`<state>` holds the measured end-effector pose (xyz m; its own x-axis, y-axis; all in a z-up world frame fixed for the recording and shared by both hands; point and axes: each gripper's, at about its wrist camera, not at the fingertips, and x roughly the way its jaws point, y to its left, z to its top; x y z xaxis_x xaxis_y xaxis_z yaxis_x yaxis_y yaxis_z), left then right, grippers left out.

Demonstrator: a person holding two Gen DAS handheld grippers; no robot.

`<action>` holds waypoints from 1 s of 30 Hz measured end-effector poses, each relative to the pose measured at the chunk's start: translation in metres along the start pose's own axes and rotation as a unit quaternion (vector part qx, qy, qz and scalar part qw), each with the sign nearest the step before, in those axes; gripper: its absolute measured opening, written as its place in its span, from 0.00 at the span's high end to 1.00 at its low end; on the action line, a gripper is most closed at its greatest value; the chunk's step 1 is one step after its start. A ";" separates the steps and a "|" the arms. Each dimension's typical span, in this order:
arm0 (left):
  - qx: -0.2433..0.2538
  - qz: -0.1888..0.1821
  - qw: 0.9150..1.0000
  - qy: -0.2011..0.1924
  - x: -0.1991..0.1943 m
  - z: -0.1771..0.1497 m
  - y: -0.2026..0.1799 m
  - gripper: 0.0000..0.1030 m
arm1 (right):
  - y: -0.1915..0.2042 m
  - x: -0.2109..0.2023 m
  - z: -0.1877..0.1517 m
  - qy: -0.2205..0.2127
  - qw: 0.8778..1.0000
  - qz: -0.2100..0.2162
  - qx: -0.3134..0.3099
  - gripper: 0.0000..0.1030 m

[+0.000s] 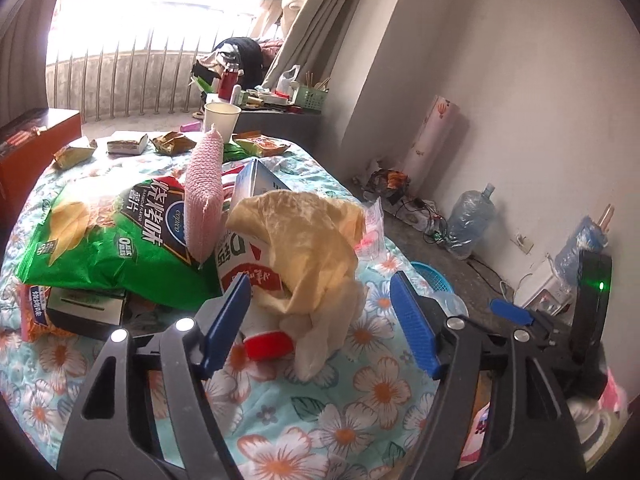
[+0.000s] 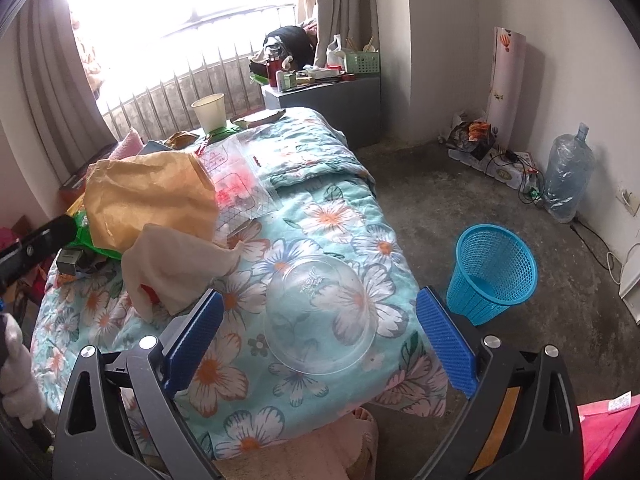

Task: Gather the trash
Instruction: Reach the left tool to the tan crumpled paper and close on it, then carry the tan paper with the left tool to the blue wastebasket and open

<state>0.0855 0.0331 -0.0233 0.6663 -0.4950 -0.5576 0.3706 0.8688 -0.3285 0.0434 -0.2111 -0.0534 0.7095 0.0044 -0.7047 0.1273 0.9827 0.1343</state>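
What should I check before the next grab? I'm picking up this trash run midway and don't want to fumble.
1. Left gripper jaws apart, straddling the crumpled beige paper: ok.
2. Pads pressing on the paper: not ok, not gripped.
3. Right gripper open around the clear plastic lid: ok.
4. Blue wastebasket upright on the floor beside the bed: ok.
5. Wastebasket empty enough: cannot tell.
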 end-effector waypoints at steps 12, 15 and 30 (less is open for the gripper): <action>-0.017 -0.021 0.999 0.031 0.035 0.033 0.021 0.97 | -0.013 0.040 0.000 0.036 0.997 0.054 0.033 0.17; -0.008 -0.026 1.000 0.016 0.027 0.037 0.019 1.00 | -0.014 0.041 -0.001 0.038 0.997 0.060 0.035 0.19; 0.010 -0.084 0.989 -0.125 -0.054 0.083 0.009 1.00 | -0.014 0.041 -0.007 0.036 0.997 0.063 0.034 0.34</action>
<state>0.1062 0.0683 0.0671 0.7326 -0.6160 -0.2896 0.5006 0.7758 -0.3841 0.0653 -0.2237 -0.0889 0.6720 0.1426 -0.7267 0.0882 0.9589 0.2697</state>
